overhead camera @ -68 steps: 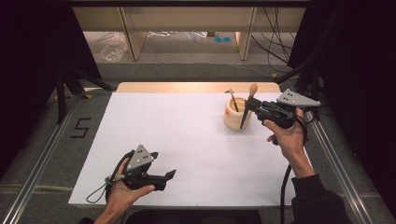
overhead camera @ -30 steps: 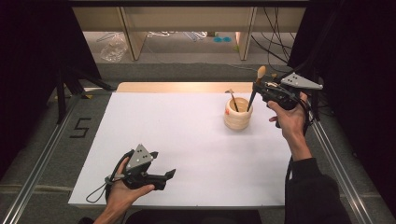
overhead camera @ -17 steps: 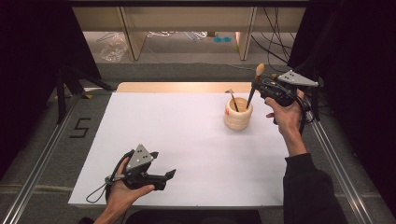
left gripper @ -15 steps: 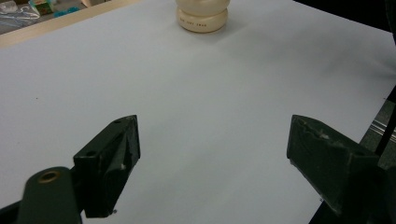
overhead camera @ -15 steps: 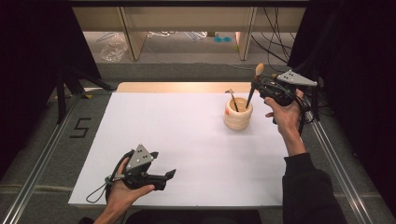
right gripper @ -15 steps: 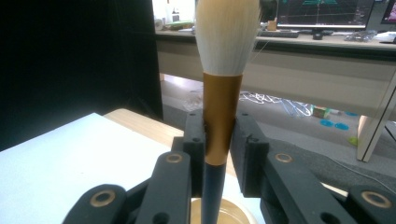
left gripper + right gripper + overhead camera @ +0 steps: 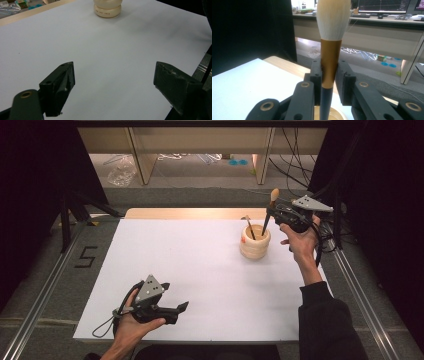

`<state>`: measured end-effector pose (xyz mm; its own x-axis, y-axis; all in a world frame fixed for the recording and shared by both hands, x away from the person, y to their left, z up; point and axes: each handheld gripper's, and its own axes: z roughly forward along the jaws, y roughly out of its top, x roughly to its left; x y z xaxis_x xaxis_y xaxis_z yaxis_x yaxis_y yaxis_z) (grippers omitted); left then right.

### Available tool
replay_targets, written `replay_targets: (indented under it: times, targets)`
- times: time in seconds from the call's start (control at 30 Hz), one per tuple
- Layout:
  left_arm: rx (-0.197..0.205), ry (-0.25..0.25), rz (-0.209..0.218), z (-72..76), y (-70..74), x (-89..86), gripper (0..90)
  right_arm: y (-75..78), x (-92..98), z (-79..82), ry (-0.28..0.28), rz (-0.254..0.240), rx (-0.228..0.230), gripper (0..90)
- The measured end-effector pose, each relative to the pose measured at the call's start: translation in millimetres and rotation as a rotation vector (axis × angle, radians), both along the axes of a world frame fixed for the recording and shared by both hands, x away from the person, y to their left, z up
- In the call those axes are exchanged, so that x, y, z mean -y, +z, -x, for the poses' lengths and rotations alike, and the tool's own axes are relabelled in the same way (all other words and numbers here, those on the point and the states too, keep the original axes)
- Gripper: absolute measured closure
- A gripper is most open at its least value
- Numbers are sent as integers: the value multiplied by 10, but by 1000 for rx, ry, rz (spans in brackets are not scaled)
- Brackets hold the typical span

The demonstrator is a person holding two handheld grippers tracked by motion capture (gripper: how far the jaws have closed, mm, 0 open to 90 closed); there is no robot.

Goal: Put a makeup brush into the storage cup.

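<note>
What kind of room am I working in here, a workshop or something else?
Likely a lab or office set up for recording: a white table framed by metal rails and black curtains, with desks bearing monitors behind.

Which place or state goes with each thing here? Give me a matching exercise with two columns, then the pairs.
Things:
1. makeup brush
2. wooden holder
3. left gripper
4. small brush

Places or states:
A. jaws wide apart, nothing between them, near the table's front edge
B. clamped upright in the right gripper, bristles up
C. stands inside the holder
D. stands on the white tabletop, towards its far right

Pairs: 1-B, 2-D, 3-A, 4-C
</note>
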<state>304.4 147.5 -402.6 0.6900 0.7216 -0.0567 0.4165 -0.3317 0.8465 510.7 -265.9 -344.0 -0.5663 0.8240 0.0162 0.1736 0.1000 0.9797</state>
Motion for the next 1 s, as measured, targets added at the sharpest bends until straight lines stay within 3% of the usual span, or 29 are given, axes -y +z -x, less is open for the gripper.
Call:
replay_targets:
  times: [1.0]
  targets:
    - [-1,0,1,0,5,-9,169,-245,-78,-107,15,21,-47,779]
